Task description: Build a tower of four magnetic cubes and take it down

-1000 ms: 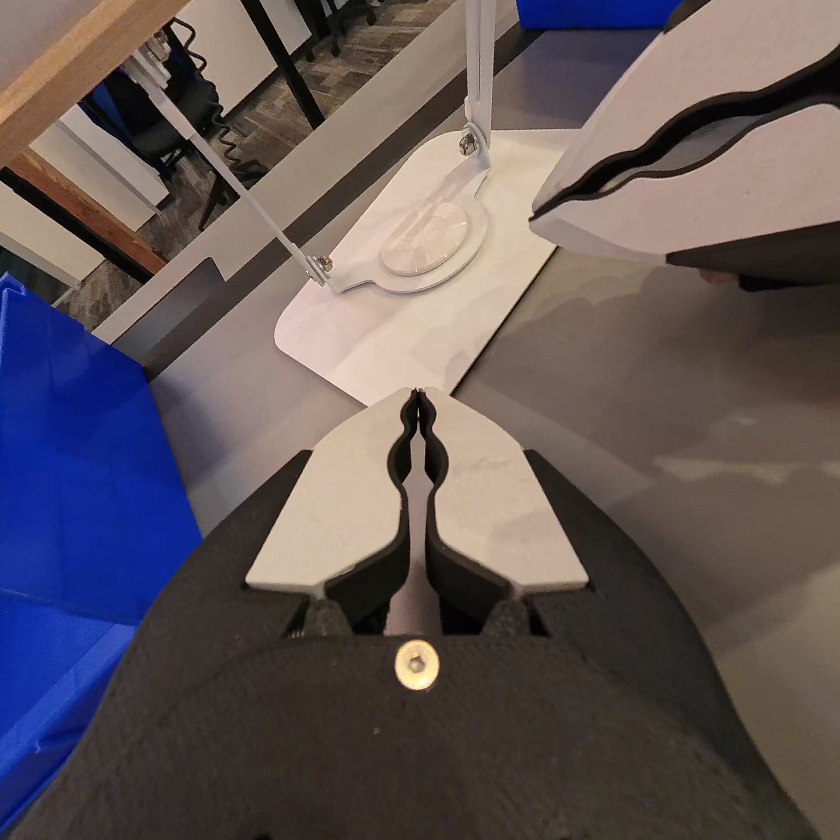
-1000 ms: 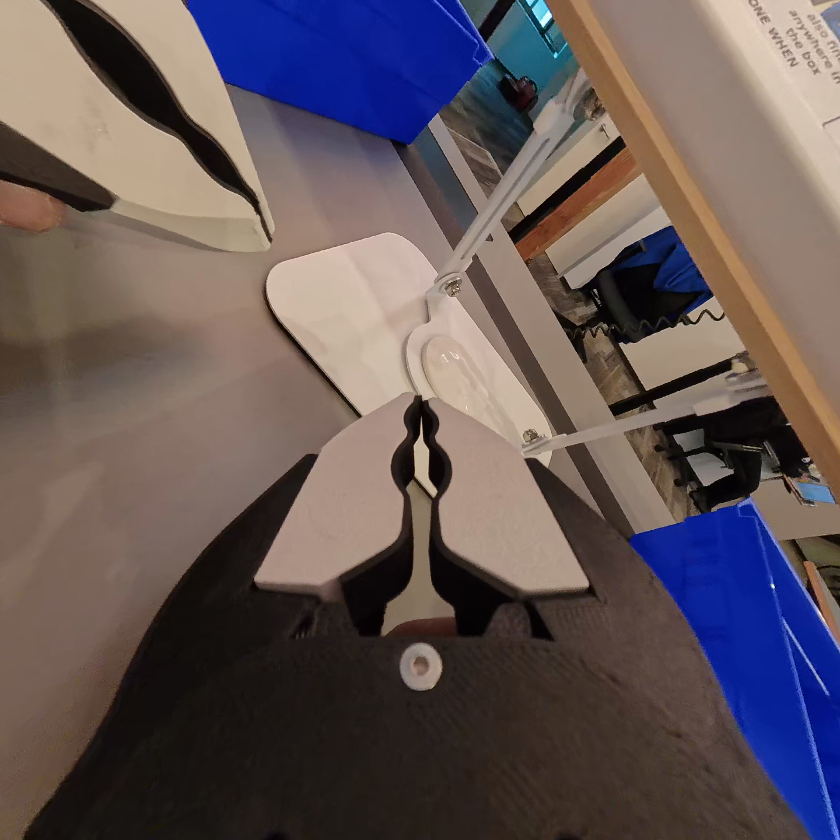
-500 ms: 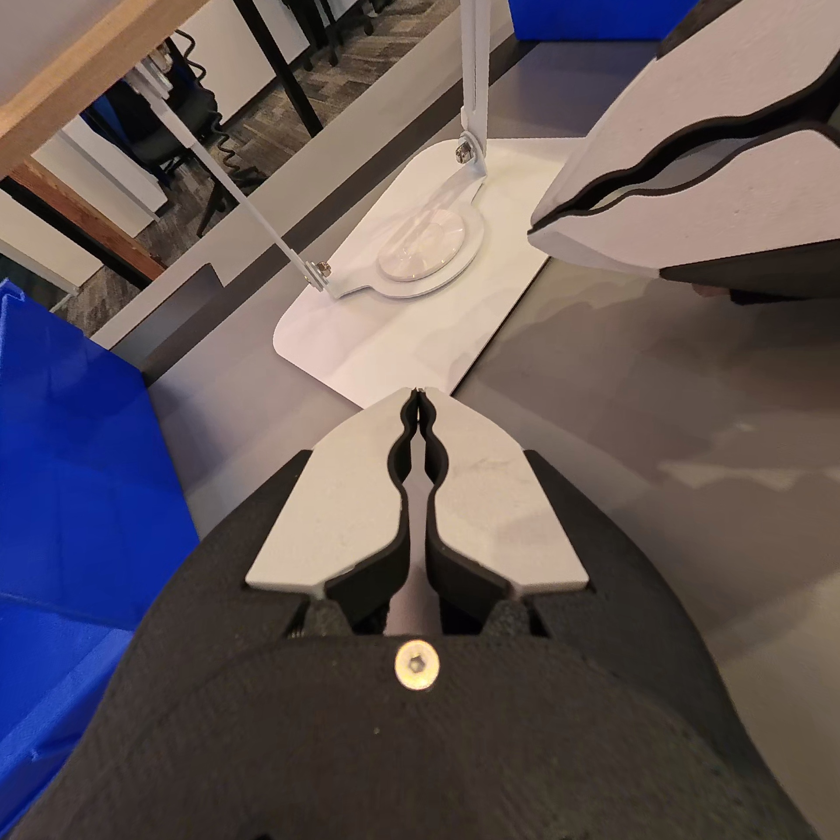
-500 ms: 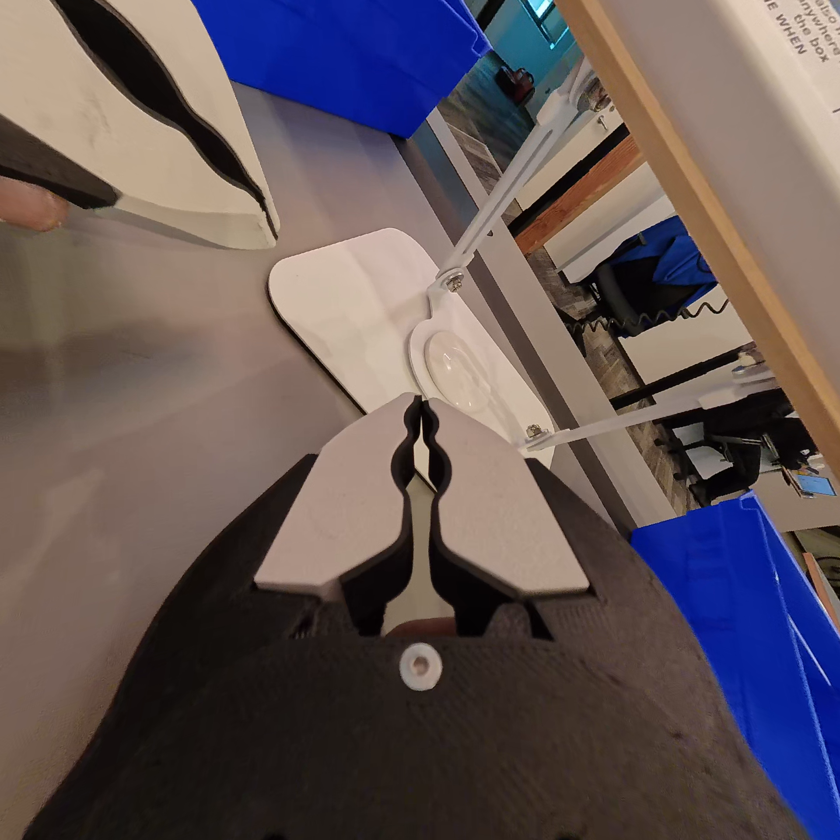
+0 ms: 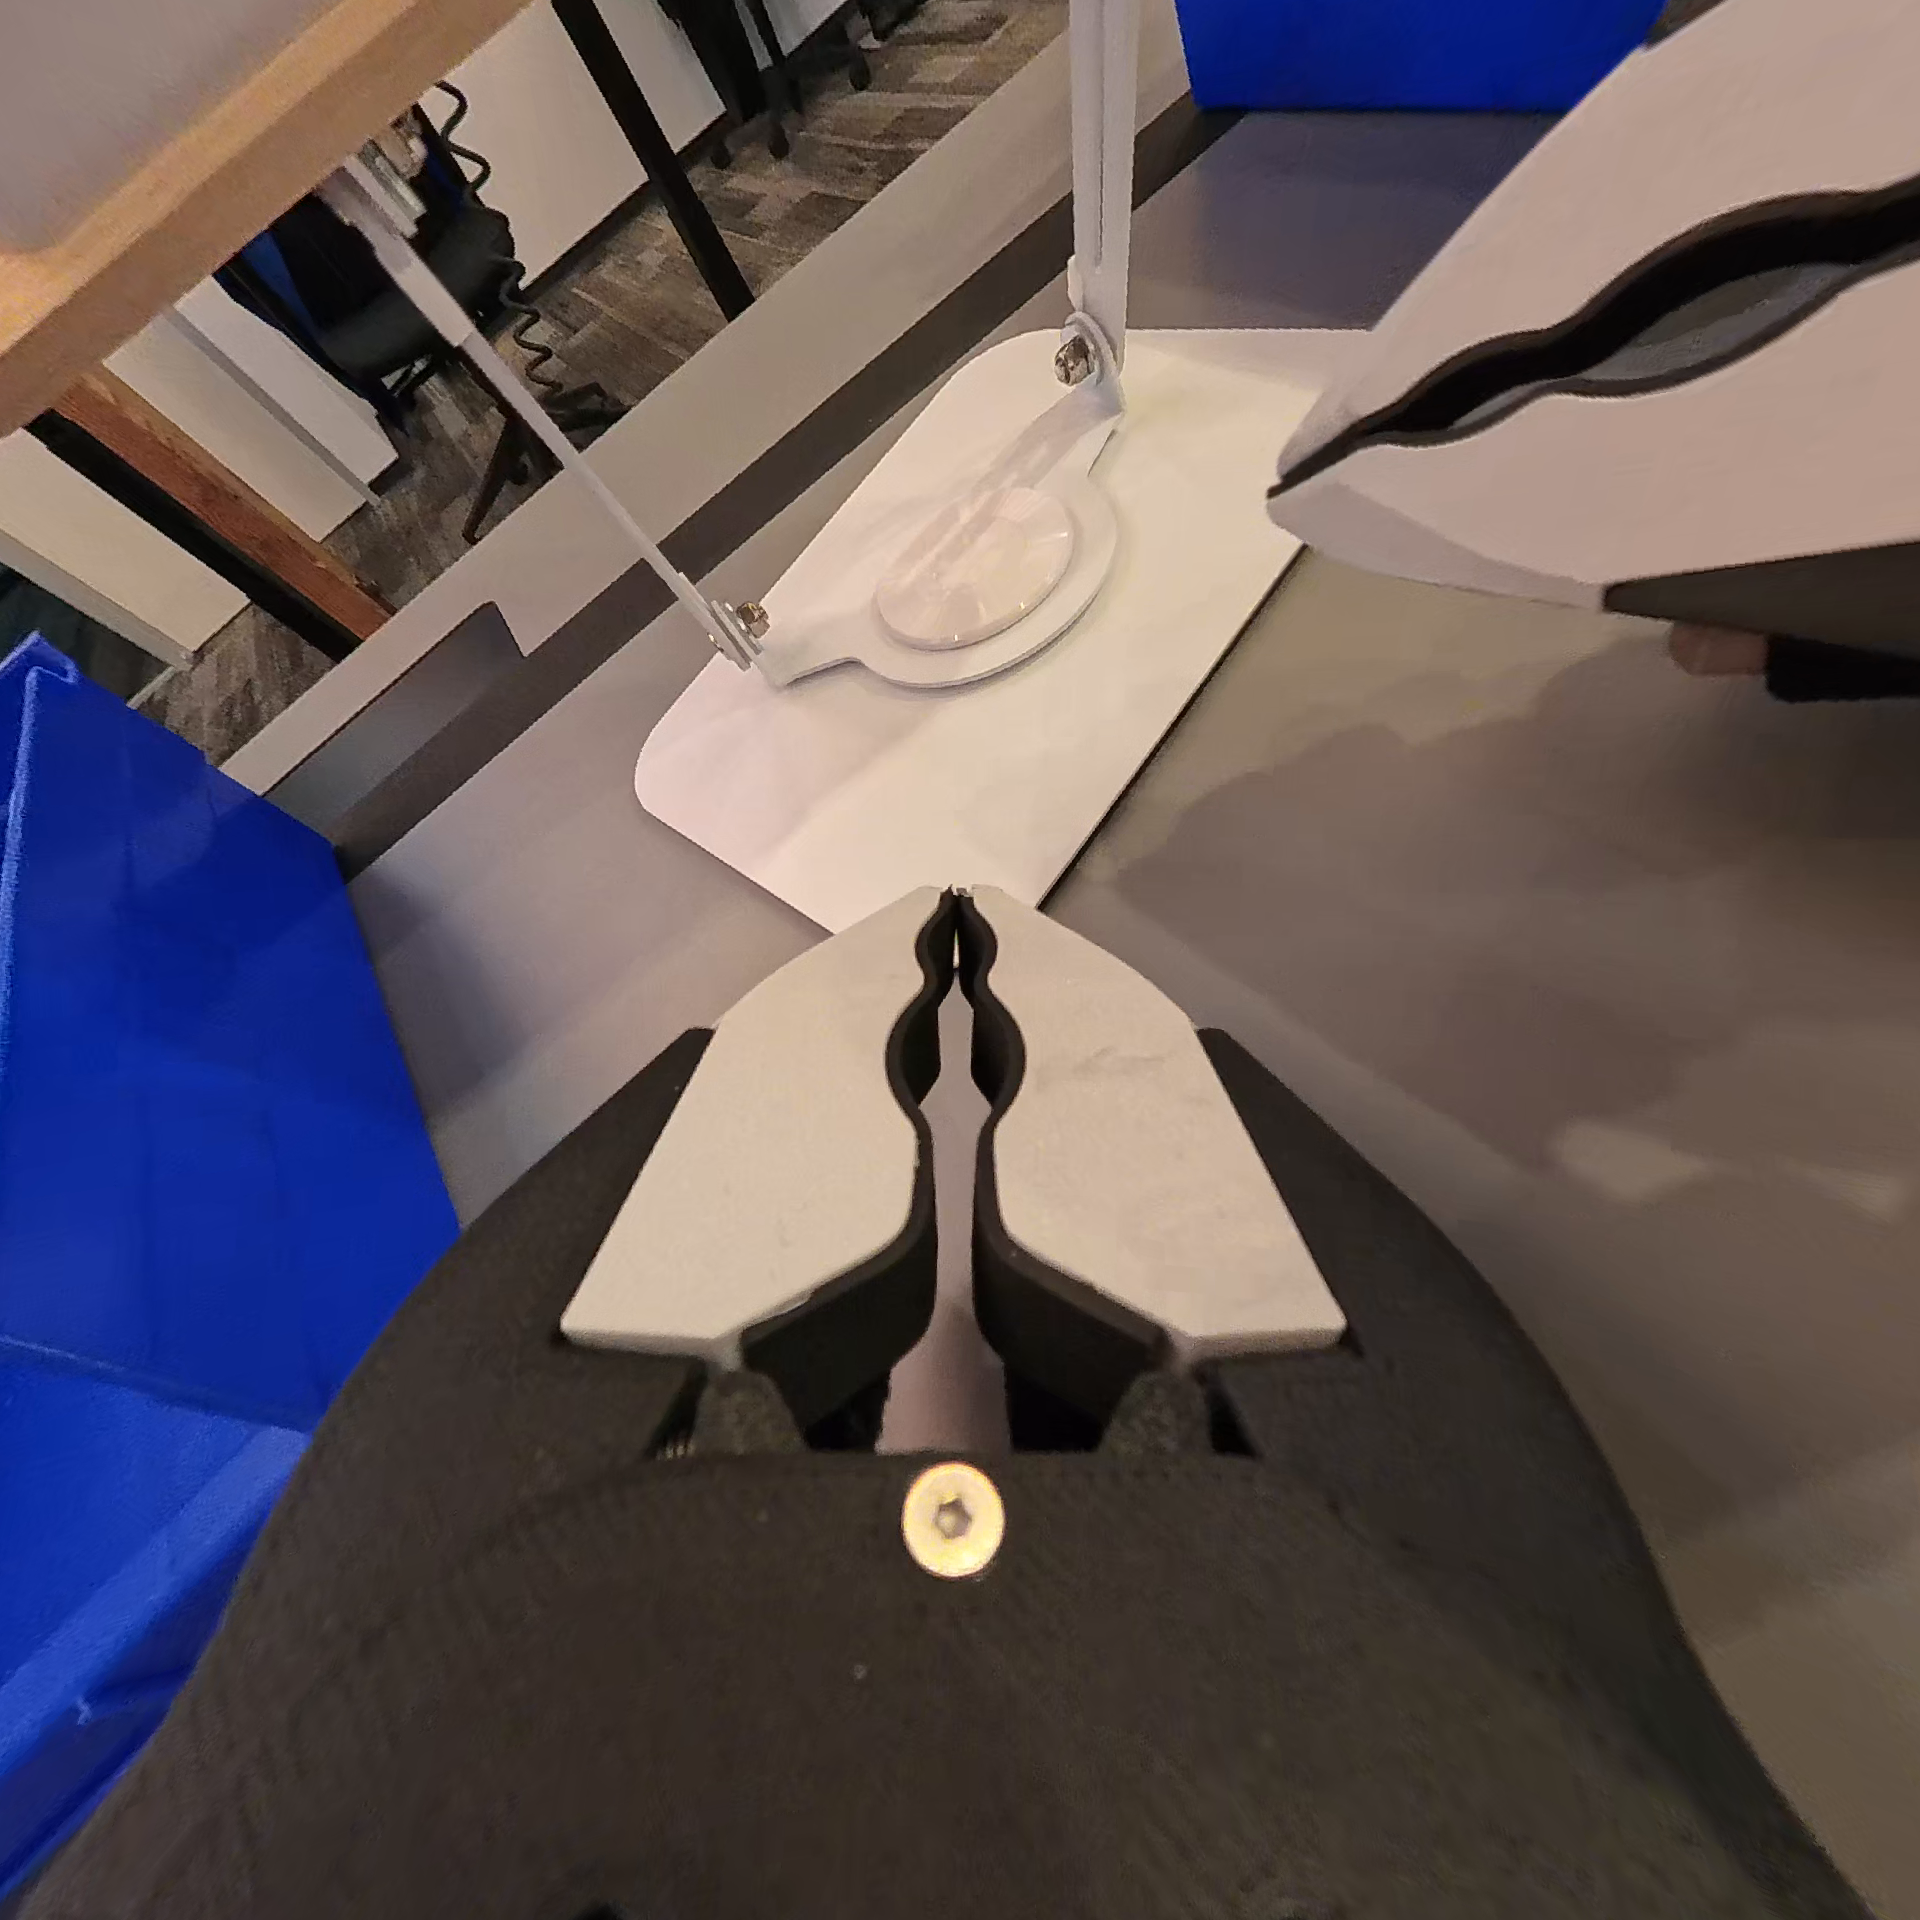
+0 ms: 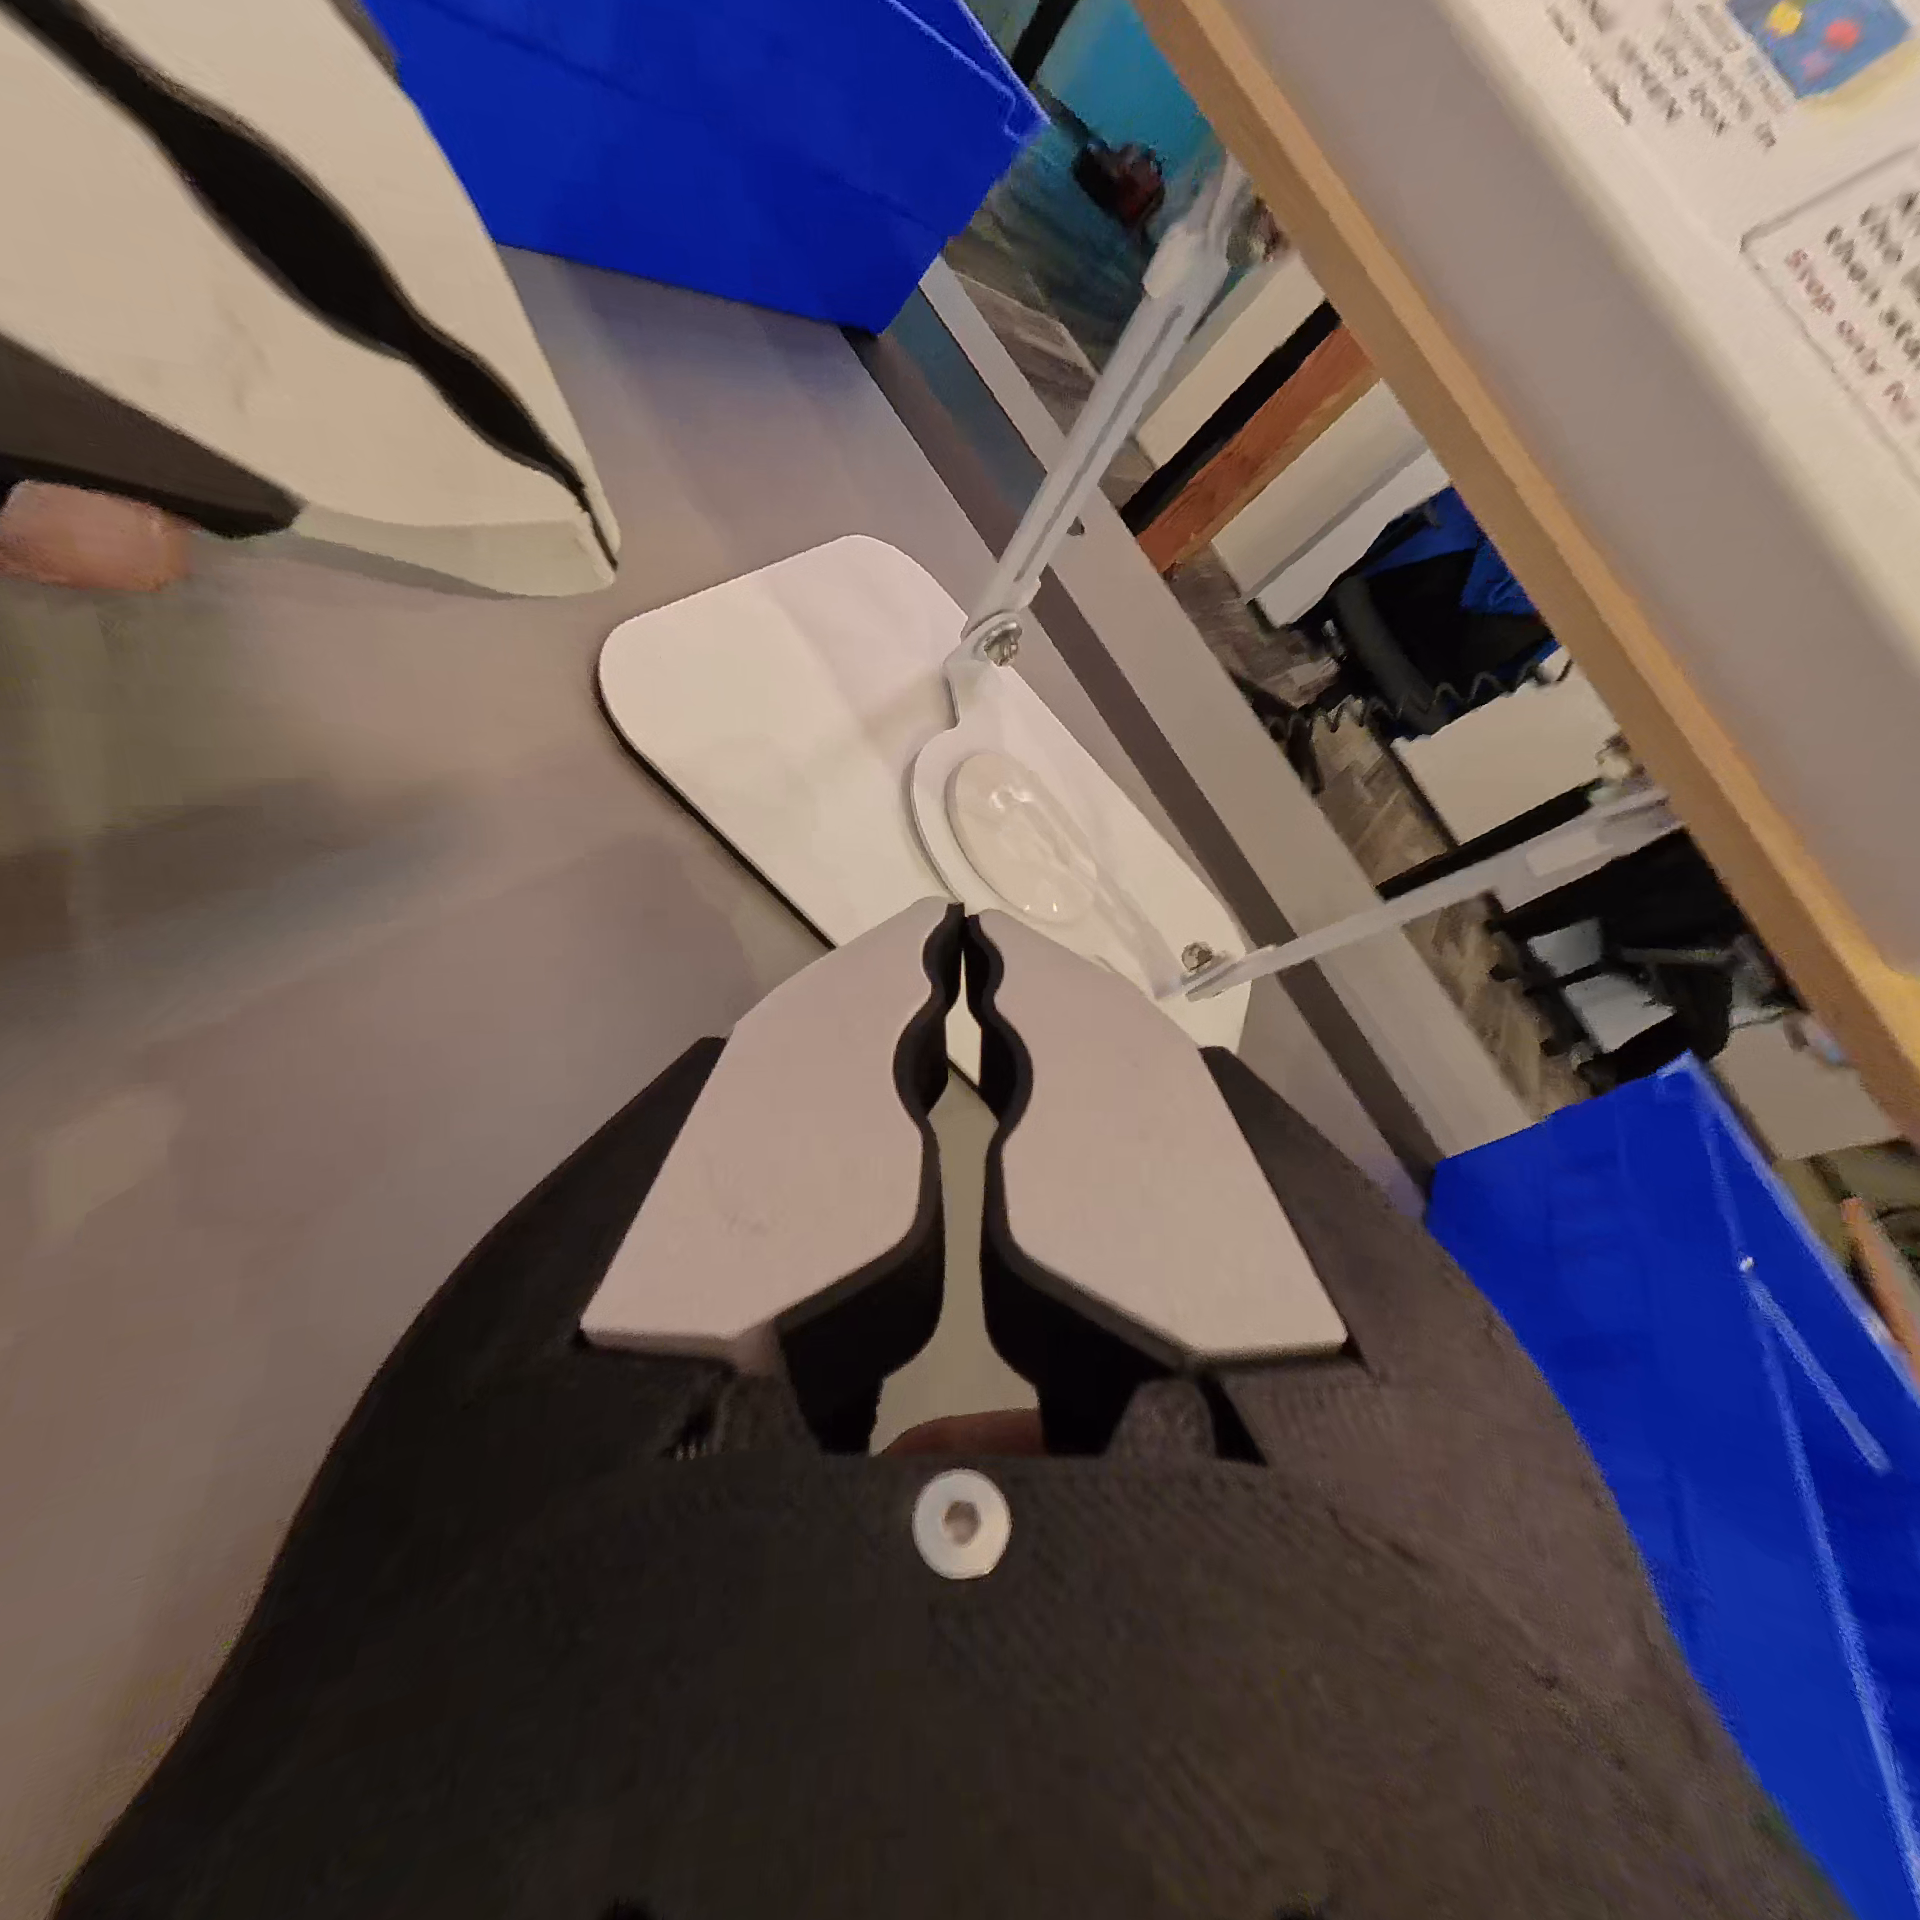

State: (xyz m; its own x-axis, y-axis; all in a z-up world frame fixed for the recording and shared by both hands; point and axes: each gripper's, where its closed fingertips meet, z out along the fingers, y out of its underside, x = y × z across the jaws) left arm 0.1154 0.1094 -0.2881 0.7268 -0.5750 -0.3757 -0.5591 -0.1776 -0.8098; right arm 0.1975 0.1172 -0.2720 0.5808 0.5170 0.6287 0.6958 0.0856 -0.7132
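From my left camera I see my left gripper (image 5: 957, 902) with its fingertips pressed together and nothing between them, held above the grey bench (image 5: 1455, 935). Just past the tips lies a white base plate (image 5: 935, 790) near the bench's far edge, carrying a round disc (image 5: 977, 592) and two thin white struts (image 5: 1101, 156) bolted to its bracket. A blue bin (image 5: 187, 1091) sits at the bench's left edge, another (image 5: 1403, 52) at the far edge. My right gripper (image 5: 1288, 483) comes in from the upper right, closed and empty.
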